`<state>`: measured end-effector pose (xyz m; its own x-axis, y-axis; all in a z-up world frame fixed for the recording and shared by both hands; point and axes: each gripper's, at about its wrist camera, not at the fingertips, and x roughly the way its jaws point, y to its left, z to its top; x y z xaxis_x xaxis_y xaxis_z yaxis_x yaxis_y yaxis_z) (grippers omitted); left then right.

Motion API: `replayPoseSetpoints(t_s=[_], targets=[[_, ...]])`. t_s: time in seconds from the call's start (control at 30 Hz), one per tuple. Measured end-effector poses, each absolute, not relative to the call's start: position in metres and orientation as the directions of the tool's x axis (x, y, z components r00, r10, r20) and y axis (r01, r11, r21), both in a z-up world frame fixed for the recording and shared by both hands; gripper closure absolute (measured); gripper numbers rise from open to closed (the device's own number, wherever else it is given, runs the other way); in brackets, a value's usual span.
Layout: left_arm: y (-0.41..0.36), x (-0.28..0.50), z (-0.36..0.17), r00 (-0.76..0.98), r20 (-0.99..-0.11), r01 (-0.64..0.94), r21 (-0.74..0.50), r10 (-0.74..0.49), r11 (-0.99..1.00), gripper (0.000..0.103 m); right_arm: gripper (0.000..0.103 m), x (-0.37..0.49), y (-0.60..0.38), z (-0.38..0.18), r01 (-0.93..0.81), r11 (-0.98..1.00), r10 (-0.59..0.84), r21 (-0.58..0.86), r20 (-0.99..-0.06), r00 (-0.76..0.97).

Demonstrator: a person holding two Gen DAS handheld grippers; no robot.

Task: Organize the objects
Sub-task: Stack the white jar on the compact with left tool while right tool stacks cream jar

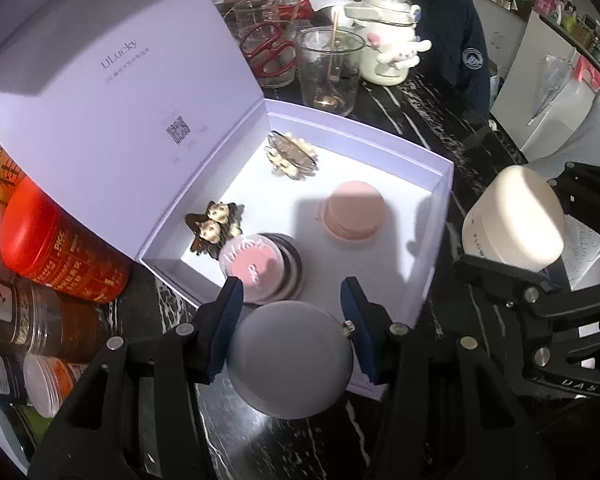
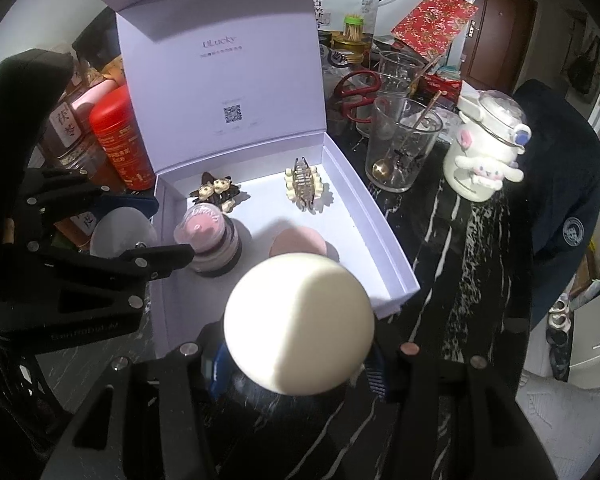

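An open lilac box (image 1: 446, 184) (image 2: 396, 264) lies on the dark marble table with its lid standing up. Inside are a pink-topped jar (image 1: 260, 268) (image 2: 206, 236), a pink round case (image 1: 354, 210) (image 2: 300, 242), a dark bear hair clip (image 1: 216, 226) (image 2: 216, 192) and a cream claw clip (image 1: 292, 156) (image 2: 304, 186). My left gripper (image 1: 291, 304) (image 2: 152, 230) is shut on a grey round jar (image 1: 290, 360) (image 2: 120, 232) at the box's near edge. My right gripper (image 2: 298, 360) (image 1: 536, 220) is shut on a cream jar (image 2: 298, 322) (image 1: 512, 220), just outside the box's right wall.
Beside the lid's outer side stand a red canister (image 1: 56, 248) (image 2: 120, 140) and brown jars (image 1: 40, 320). Behind the box are a glass with a spoon (image 1: 328, 68) (image 2: 402, 148), red scissors (image 1: 268, 52), and a white plush-decorated jar (image 1: 388, 44) (image 2: 488, 152). A dark jacket (image 2: 560, 200) hangs at the right.
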<state>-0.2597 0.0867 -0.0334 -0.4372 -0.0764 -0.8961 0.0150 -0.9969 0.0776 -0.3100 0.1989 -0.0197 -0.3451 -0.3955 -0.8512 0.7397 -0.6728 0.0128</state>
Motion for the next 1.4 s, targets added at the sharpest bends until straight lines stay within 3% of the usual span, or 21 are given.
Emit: replayPoseSetpoints(t_s=[0.73,1.4], targets=[[0.040,-0.295,-0.060,-0.447,-0.888,0.130,0.055,-0.108,-0.990,0.054,0.048,-0.363,0.157,-0.046,0.766,-0.641,-0.425,0.041,-0.850,-0.310],[0.035,-0.313,-0.077,-0.459,-0.885,0.129,0.018,-0.076,-0.991,0.054,0.048,-0.379,0.142,-0.069,0.772,-0.633,-0.425,0.052,-0.857,-0.291]])
